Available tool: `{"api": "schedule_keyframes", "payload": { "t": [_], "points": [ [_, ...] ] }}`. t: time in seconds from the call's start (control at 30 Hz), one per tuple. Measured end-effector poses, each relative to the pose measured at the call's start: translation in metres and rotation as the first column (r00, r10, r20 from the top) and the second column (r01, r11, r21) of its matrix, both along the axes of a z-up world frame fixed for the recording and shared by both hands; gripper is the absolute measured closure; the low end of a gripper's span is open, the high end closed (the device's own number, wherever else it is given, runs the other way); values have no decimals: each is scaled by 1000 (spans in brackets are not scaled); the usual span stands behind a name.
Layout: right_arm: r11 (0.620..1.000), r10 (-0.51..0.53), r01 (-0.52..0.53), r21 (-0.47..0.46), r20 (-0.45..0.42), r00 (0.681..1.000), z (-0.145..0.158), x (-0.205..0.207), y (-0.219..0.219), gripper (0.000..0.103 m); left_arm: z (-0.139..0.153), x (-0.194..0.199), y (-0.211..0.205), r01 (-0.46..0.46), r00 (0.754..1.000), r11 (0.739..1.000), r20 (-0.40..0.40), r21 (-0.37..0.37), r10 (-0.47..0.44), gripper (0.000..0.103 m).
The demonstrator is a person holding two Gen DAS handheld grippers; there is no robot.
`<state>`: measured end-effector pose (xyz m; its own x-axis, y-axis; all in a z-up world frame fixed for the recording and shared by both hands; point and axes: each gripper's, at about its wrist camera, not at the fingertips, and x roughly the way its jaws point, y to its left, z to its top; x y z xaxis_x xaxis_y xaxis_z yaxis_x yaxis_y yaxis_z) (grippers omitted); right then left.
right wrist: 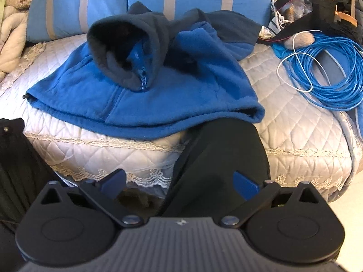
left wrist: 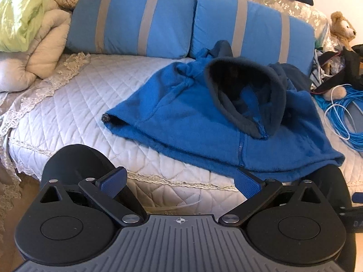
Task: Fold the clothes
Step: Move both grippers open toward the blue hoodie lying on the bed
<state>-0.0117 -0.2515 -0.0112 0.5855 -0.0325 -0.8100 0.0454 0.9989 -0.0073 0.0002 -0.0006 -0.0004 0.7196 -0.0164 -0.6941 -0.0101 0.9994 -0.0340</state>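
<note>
**Both grippers hang spread before a blue fleece on the bed**

Nearest the lens in each wrist view sit the gripper's own black linkages and blue pads. On the left gripper the jaws are spread wide with nothing between them, short of the near edge of the bed; its right pad sits just below the fleece's hem. The right gripper has its jaws spread as well, empty, and it hangs lower, in front of the bed's lace trim.

A blue fleece jacket lies crumpled on the quilted bedcover, near the front edge and right of centre. Its dark grey hood stands open on top, the zipper running down from the collar. A small dark toggle shows at the hem's left corner.

Behind the jacket two blue pillows with grey stripes lean at the far side. To the right lies a coil of blue cable crossed by a thin white wire. A teddy bear sits at the far right, and beige quilts are heaped at the far left.
</note>
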Motion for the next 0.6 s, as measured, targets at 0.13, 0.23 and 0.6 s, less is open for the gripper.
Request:
{"api": "schedule_keyframes", "payload": {
  "t": [0.13,0.23,0.6],
  "points": [
    [999,6,-6,46,-6,1000,1,4,2,0,-3,1,-5,7,1000,1000,-18,-12,-7,0],
    [997,12,-11,83,-10,1000,1,7,3,0,-6,3,-5,10,999,999,-32,-32,-11,0],
    [988,34,-37,153,26,999,3,3,-2,0,-10,7,1,68,996,986,-46,-150,-76,0]
  ]
}}
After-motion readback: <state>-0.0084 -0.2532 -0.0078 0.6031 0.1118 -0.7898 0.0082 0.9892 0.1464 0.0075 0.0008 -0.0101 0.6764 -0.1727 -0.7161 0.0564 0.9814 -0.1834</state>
